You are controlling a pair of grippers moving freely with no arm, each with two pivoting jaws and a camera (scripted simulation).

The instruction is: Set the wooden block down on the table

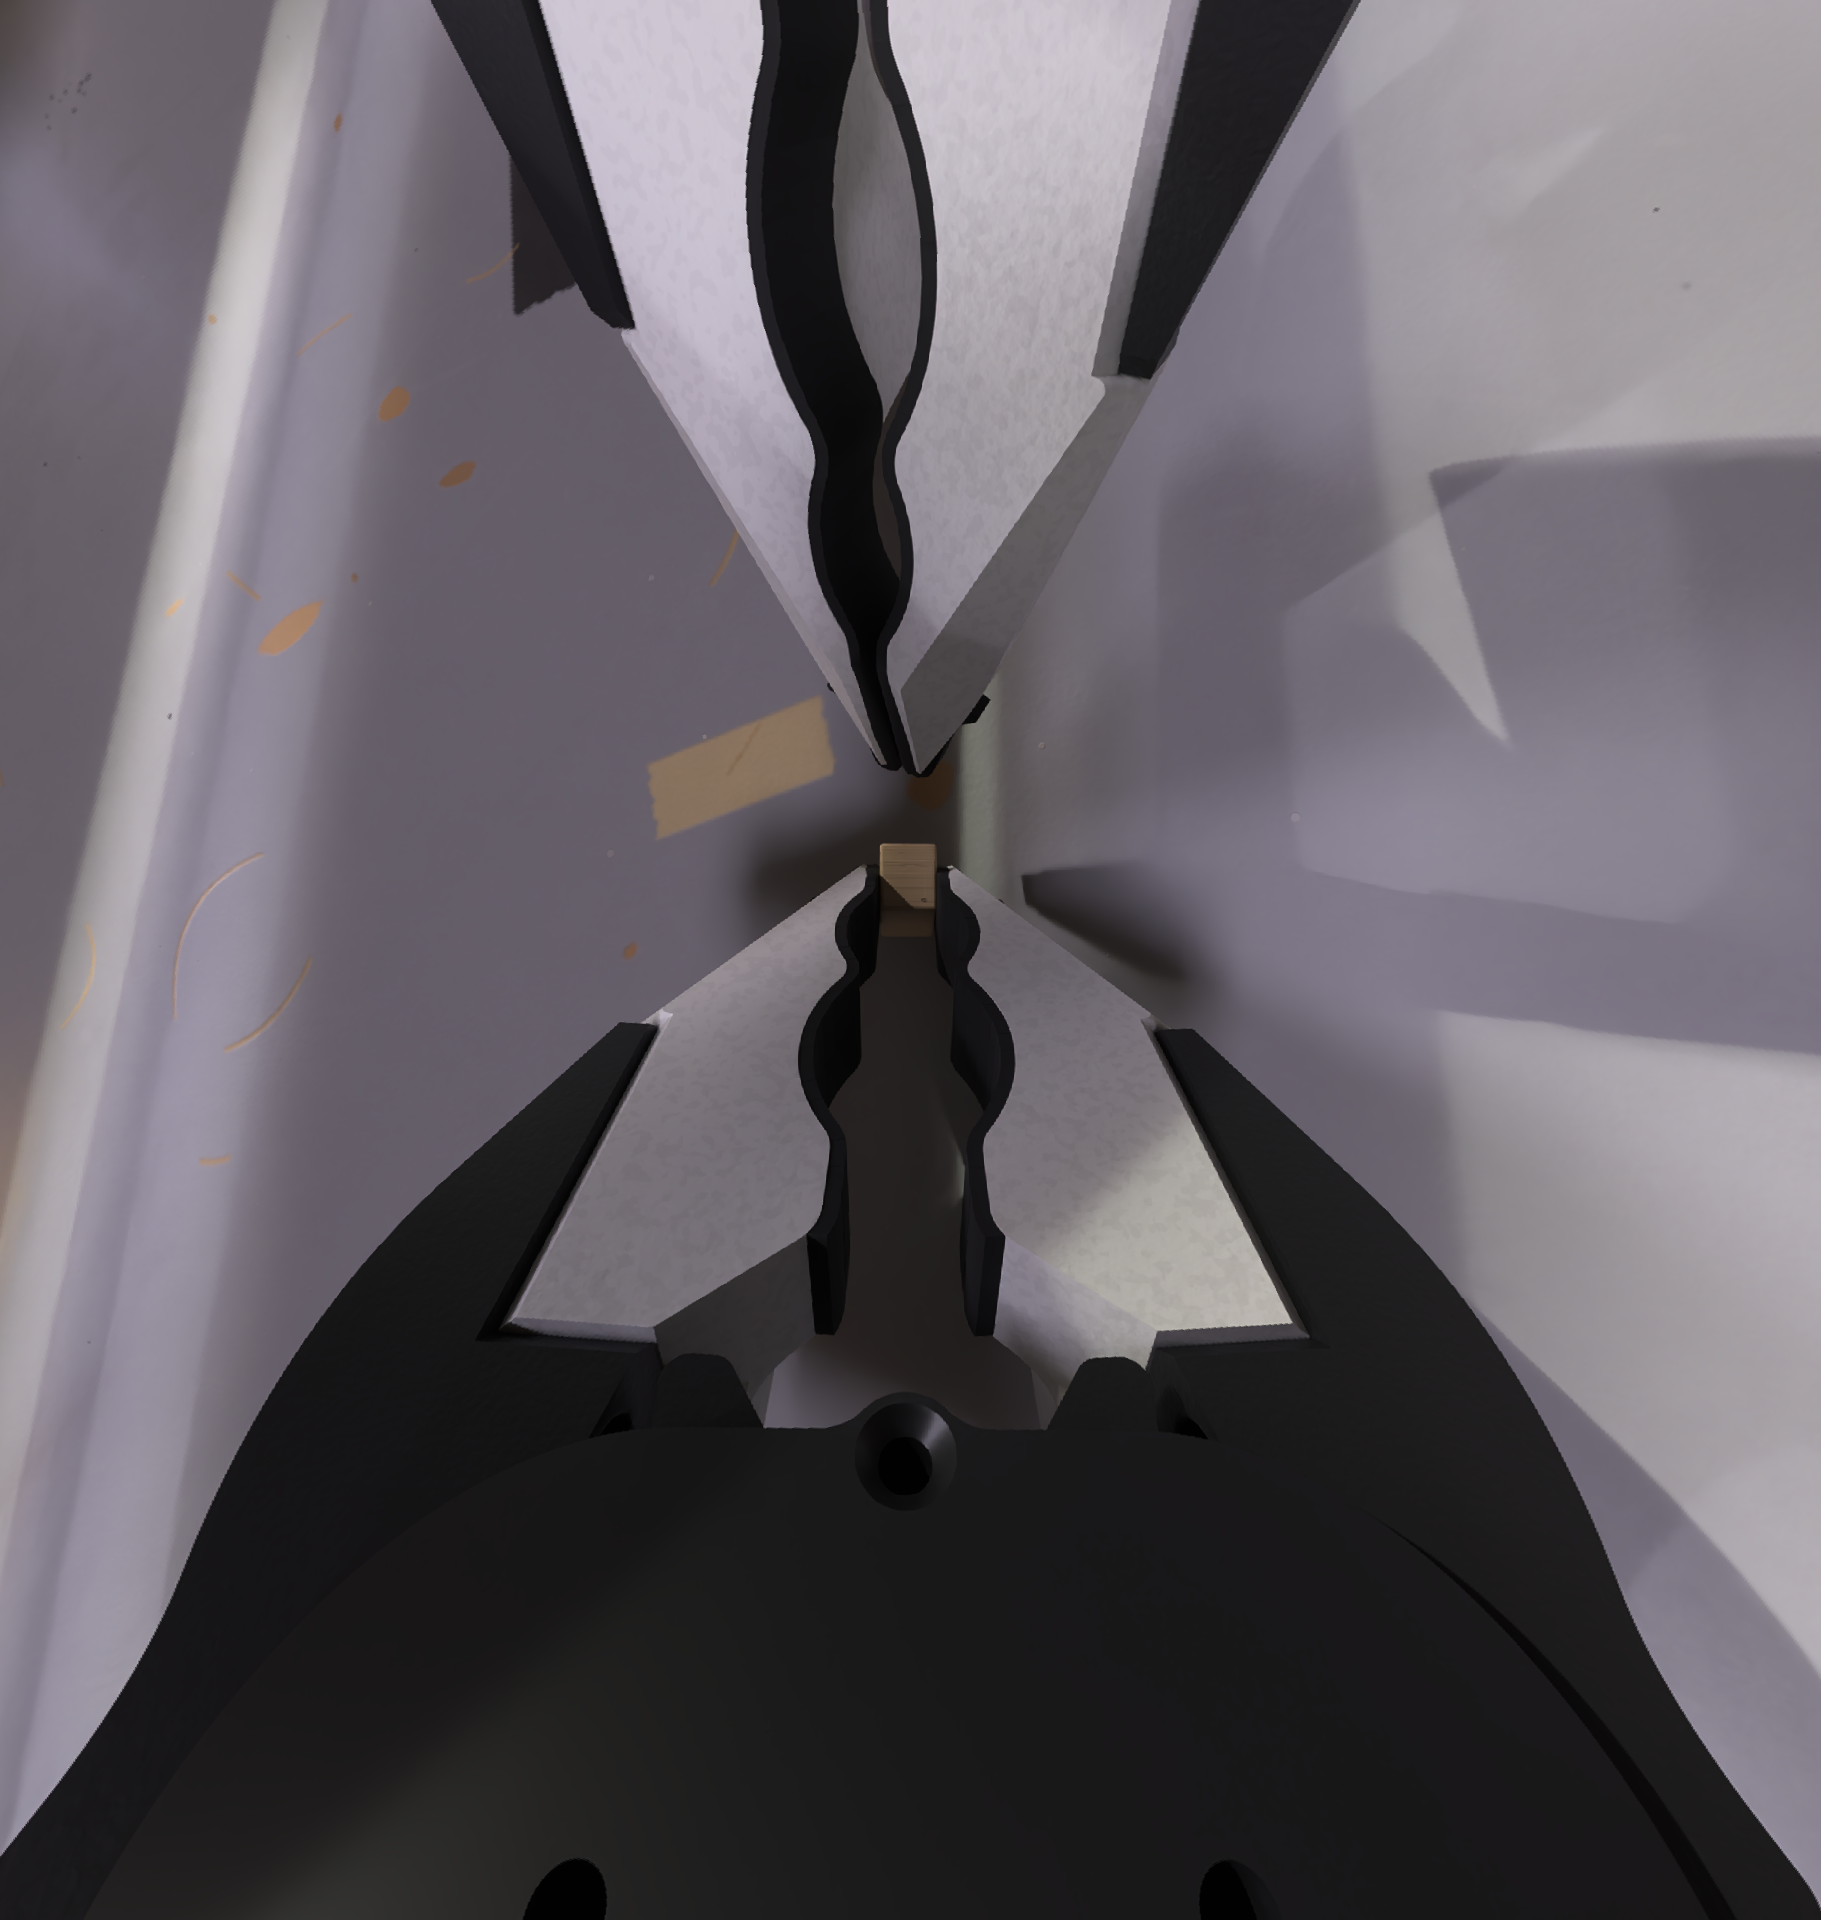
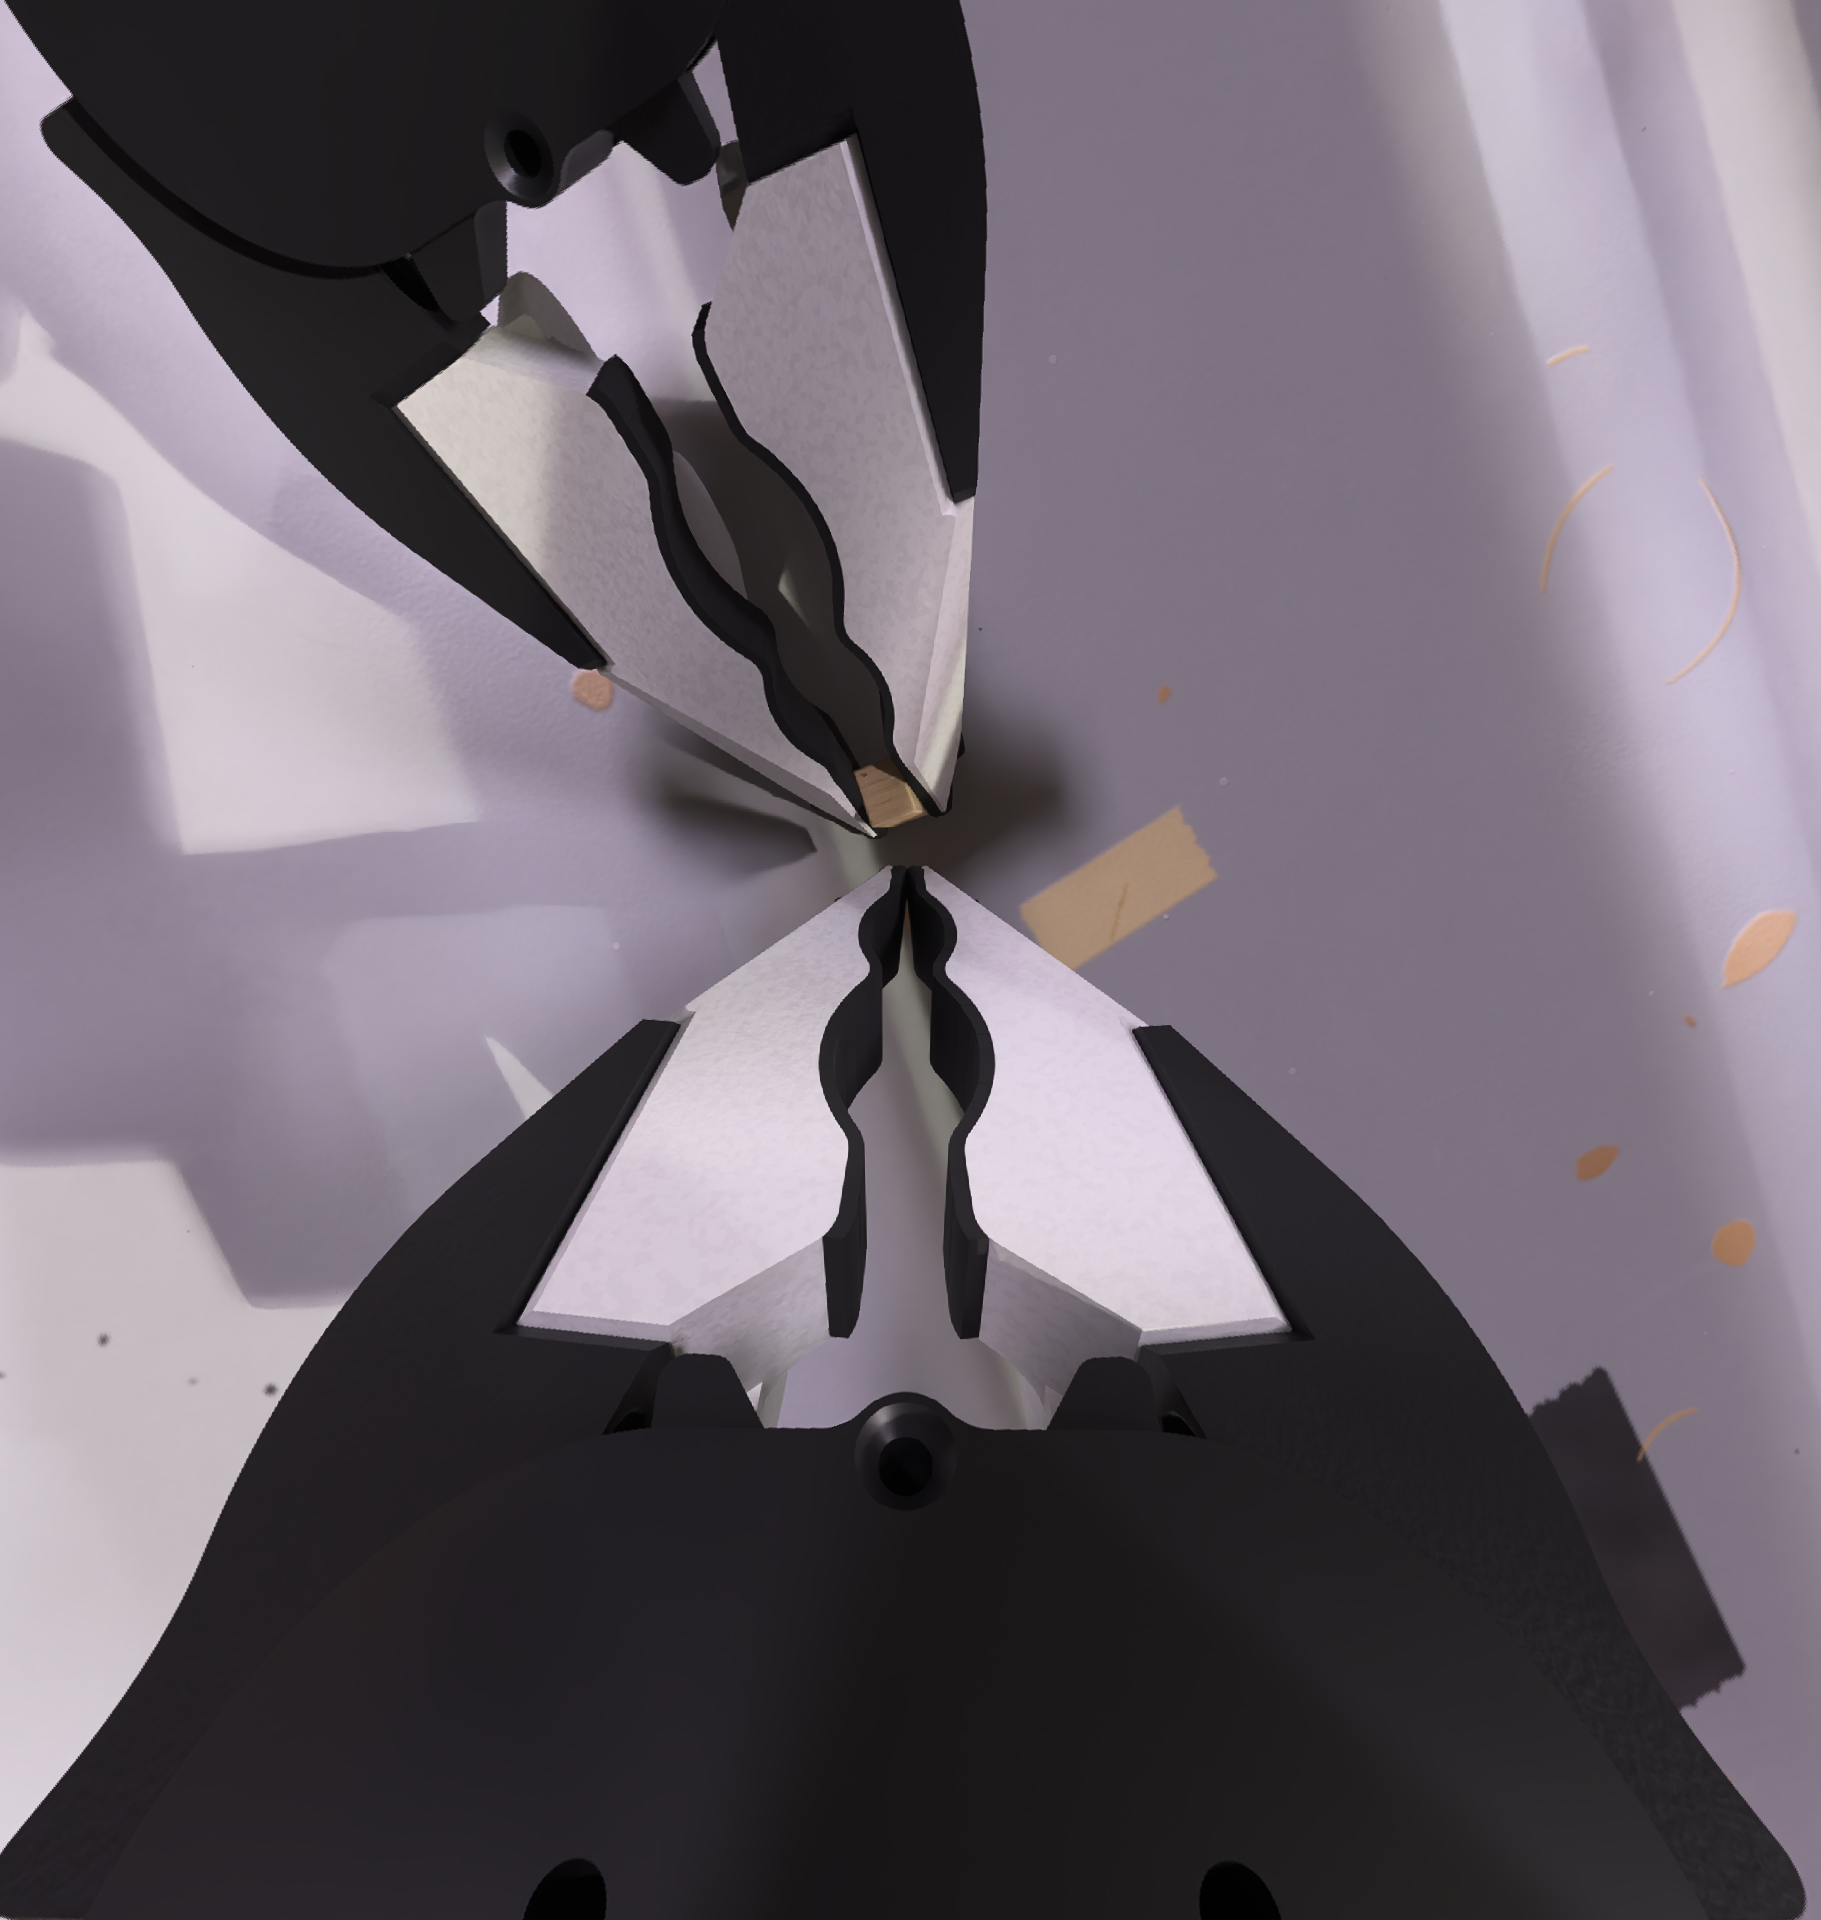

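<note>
The wooden block (image 1: 906,881) is small, pale tan and cube-like. My left gripper (image 1: 908,871) is shut on it at the very fingertips, above the pale lavender-grey table (image 1: 1301,1039). A dark shadow lies on the table just under the block. My right gripper (image 2: 904,878) is shut and empty, its tips pressed together. It points at the left gripper tip to tip with a small gap, and shows from the top in the left wrist view (image 1: 901,764). In the right wrist view the left gripper (image 2: 898,816) comes in from the upper left with the block (image 2: 890,805).
A strip of tan tape (image 1: 740,764) lies flat on the table beside the fingertips and also shows in the right wrist view (image 2: 1119,899). Tan flecks and curved marks (image 1: 293,629) are scattered on the table. A dark patch (image 2: 1633,1558) lies on the table farther off.
</note>
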